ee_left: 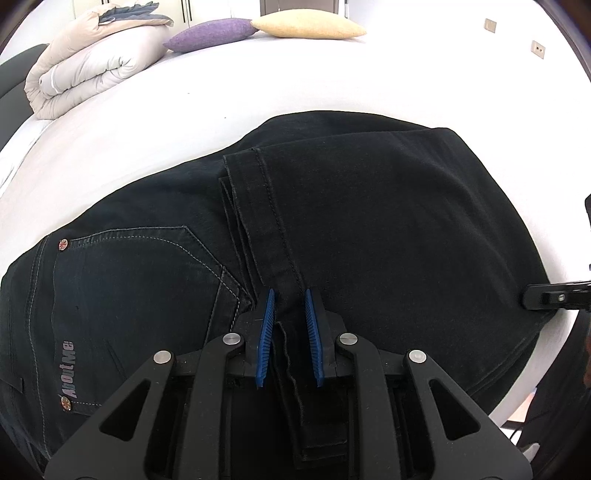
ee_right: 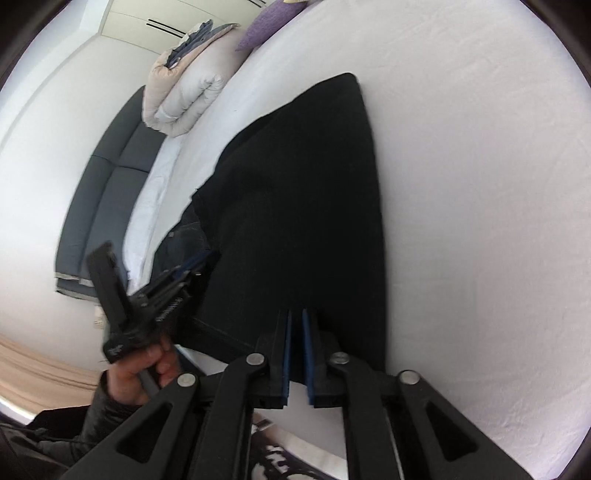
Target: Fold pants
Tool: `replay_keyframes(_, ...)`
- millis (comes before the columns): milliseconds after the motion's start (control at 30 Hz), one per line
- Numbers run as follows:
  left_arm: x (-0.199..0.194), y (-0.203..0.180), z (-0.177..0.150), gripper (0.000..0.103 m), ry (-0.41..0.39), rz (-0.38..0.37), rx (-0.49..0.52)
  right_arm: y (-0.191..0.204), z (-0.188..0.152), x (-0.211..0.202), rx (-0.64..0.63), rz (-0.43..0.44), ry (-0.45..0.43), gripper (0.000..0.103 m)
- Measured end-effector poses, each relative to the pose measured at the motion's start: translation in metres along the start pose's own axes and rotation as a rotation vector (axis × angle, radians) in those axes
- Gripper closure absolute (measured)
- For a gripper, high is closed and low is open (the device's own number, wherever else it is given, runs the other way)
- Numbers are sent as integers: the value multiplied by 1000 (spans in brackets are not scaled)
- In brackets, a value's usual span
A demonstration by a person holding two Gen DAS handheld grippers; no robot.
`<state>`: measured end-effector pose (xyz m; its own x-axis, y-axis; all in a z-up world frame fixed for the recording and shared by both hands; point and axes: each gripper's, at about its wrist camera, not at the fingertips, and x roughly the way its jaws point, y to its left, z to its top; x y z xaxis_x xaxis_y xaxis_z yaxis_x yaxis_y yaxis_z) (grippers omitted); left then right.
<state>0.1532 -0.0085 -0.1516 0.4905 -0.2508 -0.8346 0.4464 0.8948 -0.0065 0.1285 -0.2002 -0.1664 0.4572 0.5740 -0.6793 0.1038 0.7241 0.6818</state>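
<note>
Left wrist view. Pants [ee_left: 369,229]: black denim, folded, lying across the middle and lower frame on the white bed sheet [ee_left: 295,81]; back pocket with red rivet [ee_left: 63,244] at left, hem band running down the centre. Left gripper [ee_left: 290,306]: bottom centre, blue pads [ee_left: 266,332] set apart on either side of the hem strip, which passes between them; whether they pinch it cannot be told. Rolled beige duvet [ee_left: 92,62] upper left; purple cushion [ee_left: 212,34] and yellow cushion [ee_left: 310,24] at top. Right gripper's finger tip [ee_left: 554,295] at the right edge, at the pants' border.

Right wrist view. Right gripper [ee_right: 296,321]: bottom centre, pads nearly together over the pants' near edge; grip on cloth cannot be confirmed. Pants [ee_right: 295,203] fill the centre. Left gripper [ee_right: 192,264] with the hand [ee_right: 136,380] holding it, lower left, blurred. Grey headboard [ee_right: 110,192] at left; duvet [ee_right: 184,96] above.
</note>
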Motion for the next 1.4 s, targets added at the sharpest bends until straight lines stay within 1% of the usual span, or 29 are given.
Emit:
replay_keyframes(167,-3,3,-5,86,-11,-5,-9,-9,-7,3,20,27,-48,103)
replay_keyframes(300,-6,8,-9,86,-22,-18,-29,-5,-9,5,12,36,-76,103)
replay_keyframes(433,-16,20,-15,86,-46,-58,-92,-6,-11,5,13,36,-87,103)
replay_keyframes(500,-27,35,-24,85,-65,-120,-183,-7,-12,4,14,38,-94,103)
replay_keyframes(567,-41,56,-40,84,-82,-199,-312,-4,-13,5,15,31,-102,103)
replay_keyframes(633,-61,80,-65,70,-121,-260,-440,-3,-14,5,10,22,-108,103)
replay_keyframes(667,-70,89,-75,46,-145,-276,-488,-3,-14,5,11,22,-109,103)
replay_keyframes(700,-84,103,-90,30,-191,-293,-555,-4,-14,5,16,24,-110,103)
replay_keyframes(767,-109,130,-115,25,-290,-297,-673,-4,-13,5,25,24,-111,103)
replay_keyframes(800,-119,143,-125,23,-322,-299,-724,-5,-13,4,27,23,-112,103)
replay_keyframes(867,-137,177,-150,23,-391,-303,-849,-4,-14,4,34,16,-117,103)
replay_keyframes(900,-140,188,-158,23,-411,-305,-893,-4,-14,4,35,13,-119,103)
replay_keyframes(933,-144,205,-171,23,-442,-311,-970,-3,-15,3,38,9,-122,103)
replay_keyframes(1000,-145,226,-190,23,-472,-323,-1077,-2,-15,2,47,5,-124,103)
replay_keyframes(1033,-141,237,-199,23,-474,-344,-1136,-3,-16,2,54,6,-124,103)
replay_keyframes(1133,-127,255,-215,23,-469,-420,-1240,-5,-16,2,75,16,-123,103)
replay_keyframes(1233,-114,266,-226,23,-462,-470,-1308,-6,-16,1,87,22,-121,103)
replay_keyframes(1300,-103,270,-233,23,-433,-472,-1343,-7,-17,0,91,20,-120,103)
replay_keyframes(1367,-96,270,-244,23,-444,-489,-1391,-7,-17,-1,92,18,-117,103)
replay_keyframes(1400,-96,273,-248,23,-447,-487,-1392,-7,-17,-1,92,17,-116,103)
